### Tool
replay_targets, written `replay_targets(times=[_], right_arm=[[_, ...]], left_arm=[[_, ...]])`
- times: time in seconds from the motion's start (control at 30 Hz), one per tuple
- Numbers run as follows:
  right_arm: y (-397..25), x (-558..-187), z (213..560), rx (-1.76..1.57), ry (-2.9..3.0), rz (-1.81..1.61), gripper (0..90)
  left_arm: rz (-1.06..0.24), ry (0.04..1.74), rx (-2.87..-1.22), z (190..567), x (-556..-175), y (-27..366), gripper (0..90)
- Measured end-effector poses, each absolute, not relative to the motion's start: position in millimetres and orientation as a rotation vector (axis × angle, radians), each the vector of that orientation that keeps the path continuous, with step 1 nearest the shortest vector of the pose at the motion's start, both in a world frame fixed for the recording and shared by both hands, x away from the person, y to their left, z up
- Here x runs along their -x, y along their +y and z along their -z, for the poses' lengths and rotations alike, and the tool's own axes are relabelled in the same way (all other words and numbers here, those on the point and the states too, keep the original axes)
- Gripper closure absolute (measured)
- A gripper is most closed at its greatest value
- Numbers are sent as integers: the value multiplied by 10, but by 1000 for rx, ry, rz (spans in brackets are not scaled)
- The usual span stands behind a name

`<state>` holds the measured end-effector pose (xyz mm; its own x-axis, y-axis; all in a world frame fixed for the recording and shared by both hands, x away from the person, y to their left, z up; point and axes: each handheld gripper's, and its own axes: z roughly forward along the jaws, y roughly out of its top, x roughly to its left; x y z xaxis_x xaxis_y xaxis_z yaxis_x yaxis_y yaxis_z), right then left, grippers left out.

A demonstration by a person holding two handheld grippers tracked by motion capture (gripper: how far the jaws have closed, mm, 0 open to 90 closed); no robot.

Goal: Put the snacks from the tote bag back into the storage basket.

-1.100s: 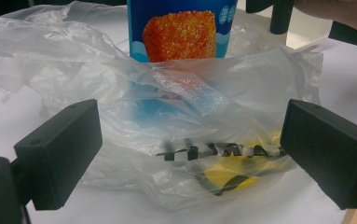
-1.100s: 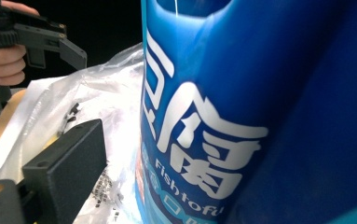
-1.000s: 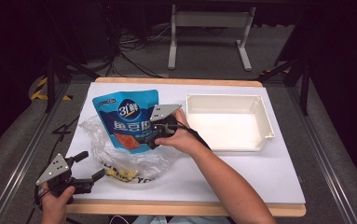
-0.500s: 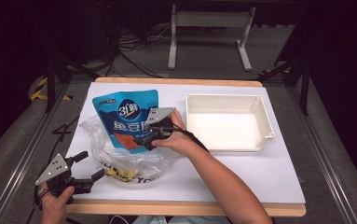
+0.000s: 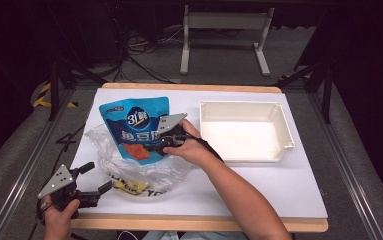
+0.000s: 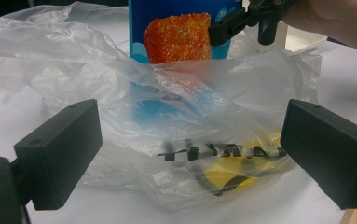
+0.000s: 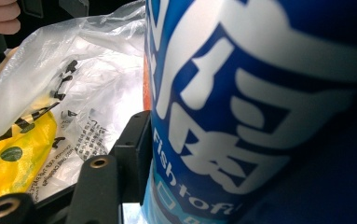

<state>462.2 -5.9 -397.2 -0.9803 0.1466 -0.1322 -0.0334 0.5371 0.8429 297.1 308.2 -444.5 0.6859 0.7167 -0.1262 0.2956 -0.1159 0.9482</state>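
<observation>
Looking along the right gripper's camera, the blue snack pouch [image 7: 260, 107] sits so close that its white letters and the word "Fish tofu" can be read; the high view is too far off for that. One black jaw presses the pouch's edge, so the right gripper [image 5: 155, 145] is clamped on it. The pouch [image 5: 138, 127] is blue with an orange picture low down, and it stands half inside the clear plastic bag [image 5: 144, 167] at the left middle of the white table [image 5: 299, 185]. The left gripper view shows a yellow packet [image 6: 236, 172] inside the bag [image 6: 120, 93], under black print. The left gripper [image 5: 93, 180] rests at the near left corner, jaws wide apart, holding nothing. A white tray [image 5: 279, 120] sits to the right. Since a second ago, the right hand [image 5: 191, 147] has barely shifted and the pouch sits much the same.
</observation>
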Motion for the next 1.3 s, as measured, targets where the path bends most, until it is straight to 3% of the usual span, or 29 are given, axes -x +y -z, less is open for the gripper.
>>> replay_targets(times=[0.57,1.3], right_arm=[[0,-4582,3887,-111,2597,-1385,511],[21,-4387,3270,-20,2618,-1375,514]], left_arm=[[-433,829,-1699,4452,-2975,3087,62],[-433,835,-1697,4453,-2971,3091,62]])
